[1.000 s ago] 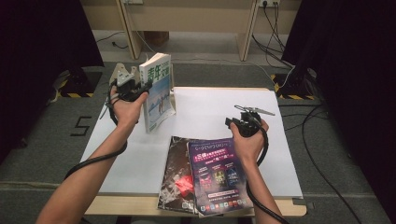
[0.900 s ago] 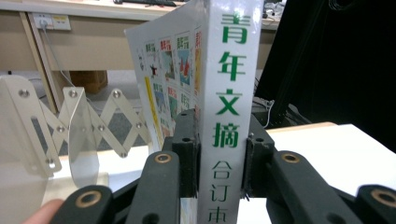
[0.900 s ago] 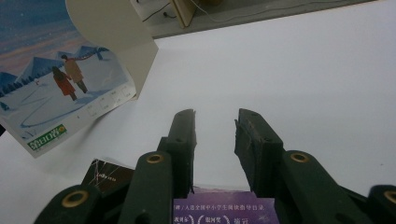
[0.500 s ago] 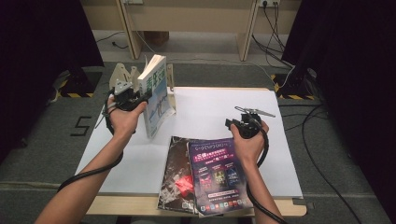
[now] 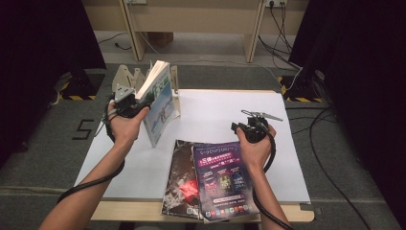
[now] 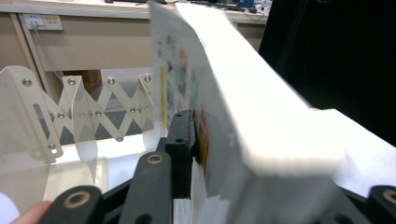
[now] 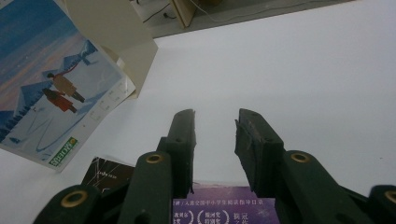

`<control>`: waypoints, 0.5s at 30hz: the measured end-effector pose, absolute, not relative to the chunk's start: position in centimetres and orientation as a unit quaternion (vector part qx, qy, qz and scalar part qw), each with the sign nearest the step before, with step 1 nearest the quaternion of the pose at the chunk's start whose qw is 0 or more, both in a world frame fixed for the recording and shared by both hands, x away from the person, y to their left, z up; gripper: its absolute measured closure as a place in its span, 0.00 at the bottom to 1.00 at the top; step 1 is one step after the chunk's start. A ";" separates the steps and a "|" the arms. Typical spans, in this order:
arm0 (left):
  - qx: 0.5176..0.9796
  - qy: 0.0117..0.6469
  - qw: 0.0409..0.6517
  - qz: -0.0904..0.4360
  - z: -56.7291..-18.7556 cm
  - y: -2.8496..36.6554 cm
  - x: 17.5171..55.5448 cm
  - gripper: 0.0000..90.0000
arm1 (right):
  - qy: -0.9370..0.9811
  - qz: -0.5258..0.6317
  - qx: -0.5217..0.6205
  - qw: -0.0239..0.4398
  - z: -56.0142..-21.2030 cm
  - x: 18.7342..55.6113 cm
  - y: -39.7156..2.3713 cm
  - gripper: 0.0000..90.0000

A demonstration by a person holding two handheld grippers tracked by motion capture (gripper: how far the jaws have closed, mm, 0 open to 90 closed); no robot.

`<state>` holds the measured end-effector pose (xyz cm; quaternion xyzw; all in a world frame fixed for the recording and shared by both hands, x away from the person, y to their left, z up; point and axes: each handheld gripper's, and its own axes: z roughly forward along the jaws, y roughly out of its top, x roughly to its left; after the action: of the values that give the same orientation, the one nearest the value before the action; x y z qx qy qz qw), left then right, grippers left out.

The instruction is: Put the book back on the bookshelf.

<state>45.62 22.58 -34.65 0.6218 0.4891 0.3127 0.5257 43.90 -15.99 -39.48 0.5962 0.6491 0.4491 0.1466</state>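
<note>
One book (image 5: 158,103) grasped by left gripper (image 5: 128,98), going to rack (image 5: 125,76); right gripper (image 7: 215,135) released, idle. Next: slot it upright.

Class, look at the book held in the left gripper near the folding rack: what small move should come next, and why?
Probably ease the book a little farther toward the folding rack and stand it in a slot. The left gripper holds it upright and tilted just in front of the rack, while the right gripper waits open above the magazines.

There are one thick book (image 5: 159,103) held upright, two magazines (image 5: 210,179) overlapping flat on one white table (image 5: 215,115), one folding rack (image 6: 79,112), and two grippers (image 5: 125,101).
</note>
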 end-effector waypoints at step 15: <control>0.626 0.499 0.527 0.287 -35.0 22.7 45.1 0.74 | 0.647 0.449 0.599 0.147 -39.4 43.8 -16.4 0.74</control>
<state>45.08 22.67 -34.97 0.6258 0.4986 0.2867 0.5269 43.81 -16.40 -39.41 0.5985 0.6470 0.4490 0.1469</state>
